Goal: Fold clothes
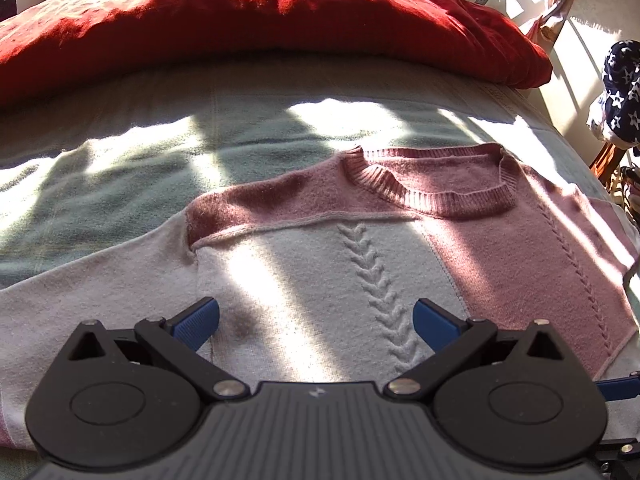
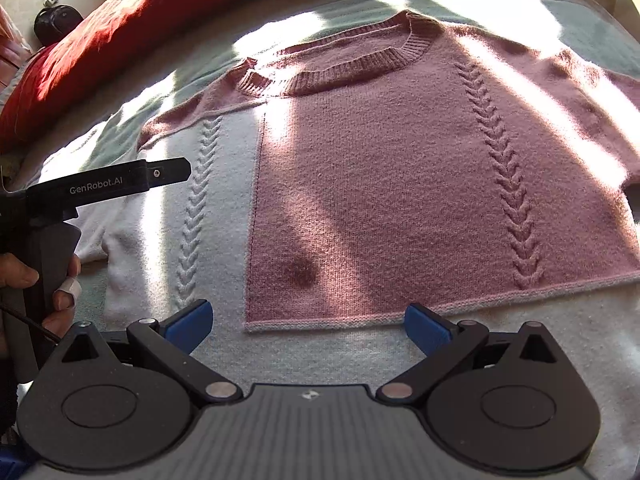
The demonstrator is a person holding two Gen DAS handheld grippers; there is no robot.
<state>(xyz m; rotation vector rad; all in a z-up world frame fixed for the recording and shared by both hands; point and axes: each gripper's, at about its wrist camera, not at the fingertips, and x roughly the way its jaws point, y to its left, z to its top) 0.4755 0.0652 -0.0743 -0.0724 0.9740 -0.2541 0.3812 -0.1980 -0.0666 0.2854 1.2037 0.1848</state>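
Note:
A pink and white knit sweater [image 1: 320, 240] lies flat, front up, on the bed, its ribbed collar [image 1: 424, 188] toward the far side. My left gripper [image 1: 316, 320] hovers open over the white left part near the armhole, nothing between its blue fingers [image 1: 196, 322]. In the right wrist view the same sweater [image 2: 380, 184] fills the frame, pink panel in the middle, white band along the hem. My right gripper [image 2: 308, 322] stands open just above that hem, holding nothing. The left tool's body [image 2: 100, 186], held by a hand [image 2: 60, 284], shows at the left edge.
A red pillow or blanket [image 1: 260, 28] lies across the far end of the pale green bedcover [image 1: 100, 168]. A dark star-patterned cloth [image 1: 624, 88] hangs at the right beyond the bed's edge. Strong sunlight stripes cross everything.

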